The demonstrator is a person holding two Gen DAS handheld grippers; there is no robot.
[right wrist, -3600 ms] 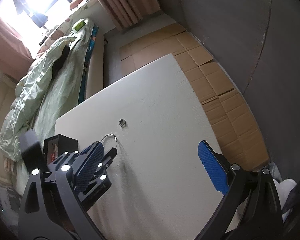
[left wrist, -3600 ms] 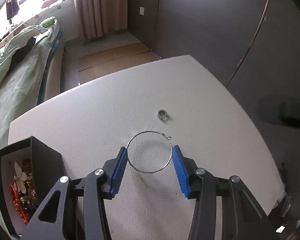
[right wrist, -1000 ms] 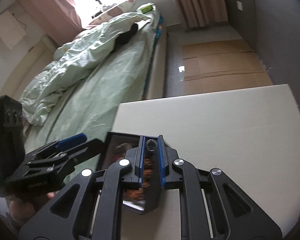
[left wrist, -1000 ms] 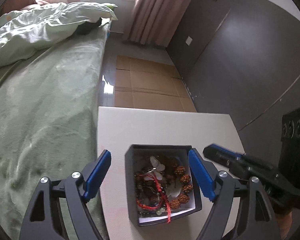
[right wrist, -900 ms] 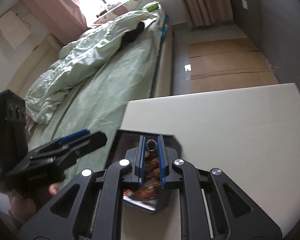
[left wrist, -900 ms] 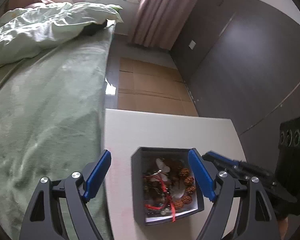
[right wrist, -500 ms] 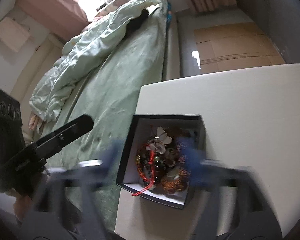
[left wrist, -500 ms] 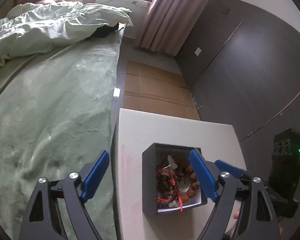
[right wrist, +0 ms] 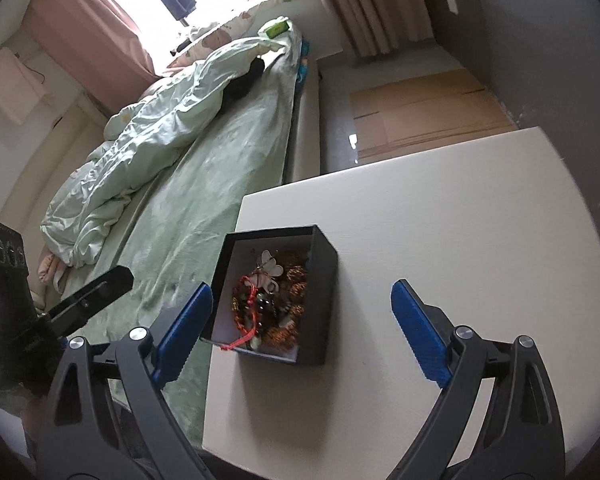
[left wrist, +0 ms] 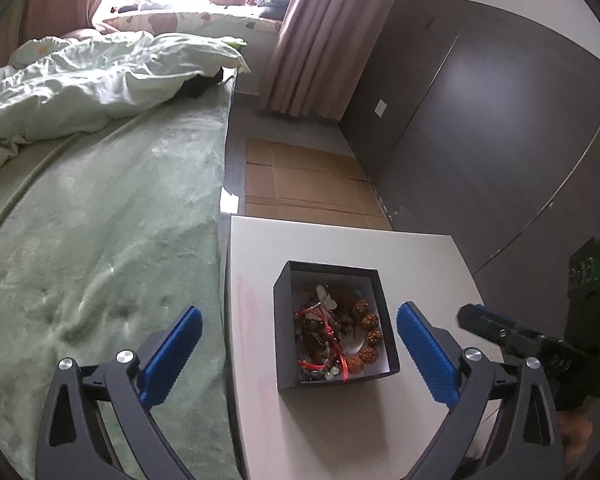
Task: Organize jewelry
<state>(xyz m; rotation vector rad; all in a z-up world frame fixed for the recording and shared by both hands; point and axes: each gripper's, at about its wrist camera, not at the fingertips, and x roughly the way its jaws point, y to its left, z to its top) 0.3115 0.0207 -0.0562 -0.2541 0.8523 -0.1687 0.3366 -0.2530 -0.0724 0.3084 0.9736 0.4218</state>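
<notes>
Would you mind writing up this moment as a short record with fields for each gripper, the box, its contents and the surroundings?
left gripper: jaws wide open, holding nothing, hovering above the box
right gripper: jaws wide open, holding nothing
black box: open, no lid on it, standing on the white table near the edge by the bed
contents: tangled jewelry, including a red cord, brown beads and a white butterfly piece
table top: no loose jewelry visible outside the box
surroundings: green bed beside the table

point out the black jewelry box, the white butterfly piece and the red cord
black jewelry box point(left wrist: 287, 364), left wrist view, left wall
white butterfly piece point(right wrist: 271, 267), right wrist view, its wings
red cord point(left wrist: 337, 351), left wrist view, mid strand
</notes>
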